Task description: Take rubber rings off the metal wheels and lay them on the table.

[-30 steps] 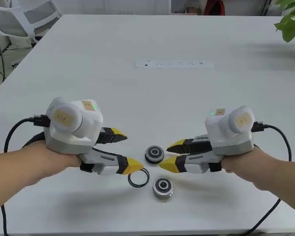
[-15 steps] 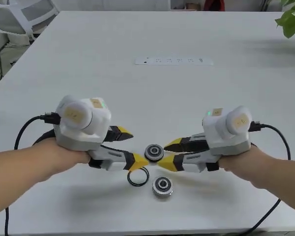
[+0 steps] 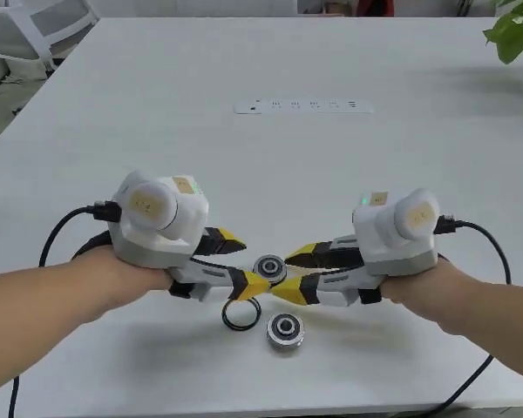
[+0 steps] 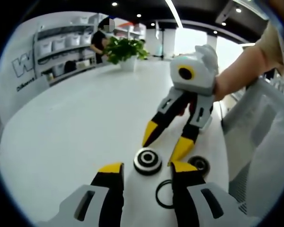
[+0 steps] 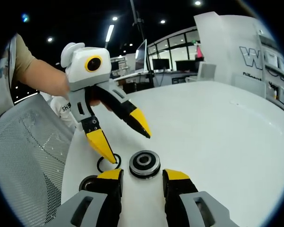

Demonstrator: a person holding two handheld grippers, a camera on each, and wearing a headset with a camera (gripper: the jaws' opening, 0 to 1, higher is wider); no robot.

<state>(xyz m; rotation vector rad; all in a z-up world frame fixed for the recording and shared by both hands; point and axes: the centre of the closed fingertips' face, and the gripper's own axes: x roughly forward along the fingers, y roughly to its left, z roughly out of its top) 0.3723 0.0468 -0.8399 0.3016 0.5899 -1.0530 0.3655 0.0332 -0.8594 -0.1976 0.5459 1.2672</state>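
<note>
Head view: our left hand-held gripper (image 3: 246,261) and right hand-held gripper (image 3: 289,274), both wide, flank the wheel (image 3: 270,268); uneven pinching could skid it.

White table (image 3: 157,87): two wheels (image 3: 270,268) (image 3: 284,329), rubber ring (image 3: 242,313), power strip (image 3: 303,106)

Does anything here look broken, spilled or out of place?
Nothing looks damaged or spilled. A black rubber ring lies loose on the table beside the far wheel and the near wheel, both lying flat. That probably fits the job rather than being an accident.
</note>
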